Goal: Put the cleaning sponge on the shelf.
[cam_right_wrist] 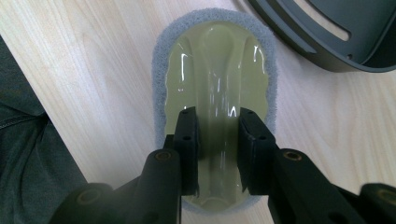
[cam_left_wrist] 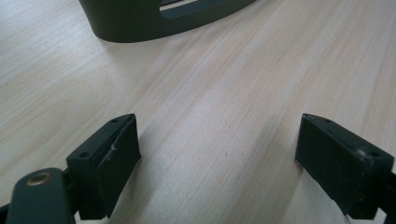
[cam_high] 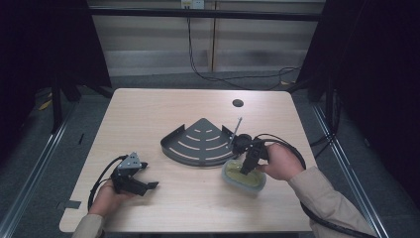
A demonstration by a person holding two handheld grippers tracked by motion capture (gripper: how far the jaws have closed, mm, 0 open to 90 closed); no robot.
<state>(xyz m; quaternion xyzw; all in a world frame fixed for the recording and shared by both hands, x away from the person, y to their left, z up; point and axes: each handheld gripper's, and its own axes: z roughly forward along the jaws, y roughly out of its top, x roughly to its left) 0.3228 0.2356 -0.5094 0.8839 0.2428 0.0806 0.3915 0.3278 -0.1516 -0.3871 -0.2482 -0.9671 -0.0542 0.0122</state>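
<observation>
At the near right of the table (cam_high: 148, 106), the right gripper (cam_right_wrist: 218, 140) has its jaws closed narrowly on the raised central grip of a pale green scrubbing sponge (cam_right_wrist: 217, 70) with a grey foam rim, just beside a dark corner shelf (cam_high: 198, 141). At the near left, the left gripper (cam_left_wrist: 217, 154) rests with jaws spread wide, empty, over bare wood. No legible writing or brand appears on any item.
</observation>
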